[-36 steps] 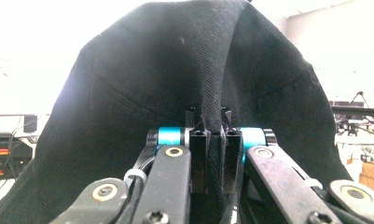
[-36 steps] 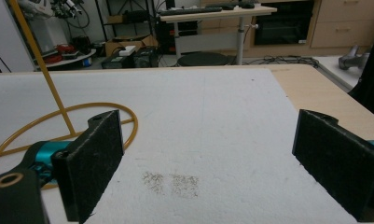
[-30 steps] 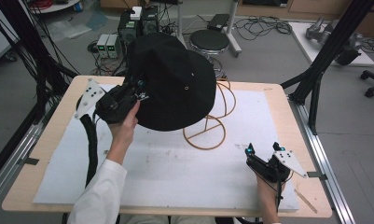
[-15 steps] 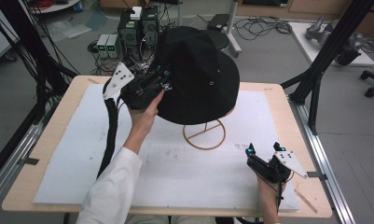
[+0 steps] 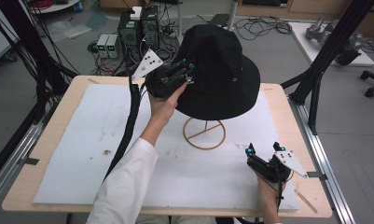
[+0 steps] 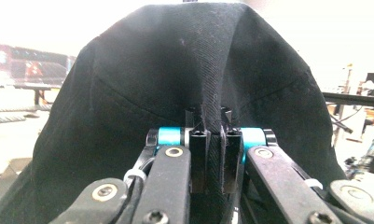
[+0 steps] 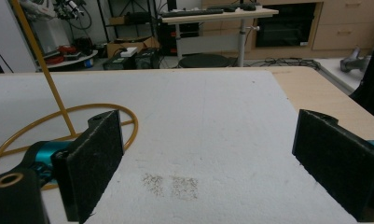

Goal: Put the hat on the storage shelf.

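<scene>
1. One gold wire stand (image 5: 204, 134) sits mid-table on the white mat (image 5: 82, 154), nothing blocking it.
2. Black hat (image 5: 217, 74), soft with a wide brim, hangs over the stand.
3. My left gripper (image 5: 188, 70) pinches its brim.
4. My right gripper (image 5: 264, 148) gapes empty near the table's near right corner.

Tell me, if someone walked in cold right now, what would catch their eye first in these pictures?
The big black bucket hat, held above the far middle of the table, its brim pinched between the shut jaws of the left gripper. Right under it stands a gold wire stand with a round base on the white foam mat. Near the table's front right corner, the right gripper rests with jaws wide open and nothing between them.
</scene>
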